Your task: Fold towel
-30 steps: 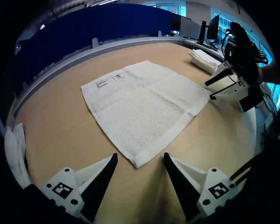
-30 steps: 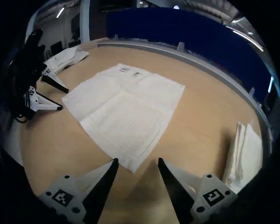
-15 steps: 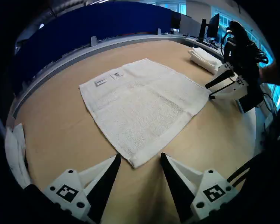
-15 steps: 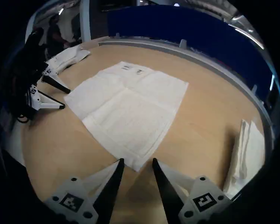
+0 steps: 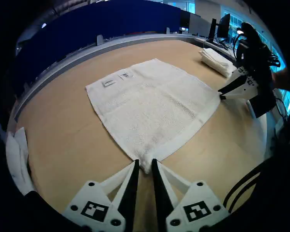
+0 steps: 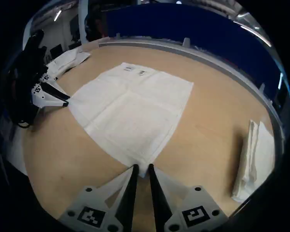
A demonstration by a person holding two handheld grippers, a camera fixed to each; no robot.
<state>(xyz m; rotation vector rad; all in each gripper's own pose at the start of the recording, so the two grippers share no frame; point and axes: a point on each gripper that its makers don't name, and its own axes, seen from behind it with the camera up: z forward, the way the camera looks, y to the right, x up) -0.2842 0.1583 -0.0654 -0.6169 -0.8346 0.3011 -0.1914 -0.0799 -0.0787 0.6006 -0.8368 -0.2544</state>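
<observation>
Towel (image 5: 152, 104) spread flat mid-bench (image 5: 60, 127). Left tongs (image 5: 144, 167) narrow, pinching towel corner at 6 o'clock, left gripper view. Right tongs (image 6: 142, 170) narrow, pinching neighbouring corner at 6 o'clock, right gripper view. Folded stack (image 6: 257, 154) at 4 o'clock, well apart.

Low, close; adjacent corners; towel (image 5: 152, 108) shared.

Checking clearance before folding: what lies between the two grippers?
An edge of the towel, running from right gripper to left gripper, in the right gripper view.
</observation>
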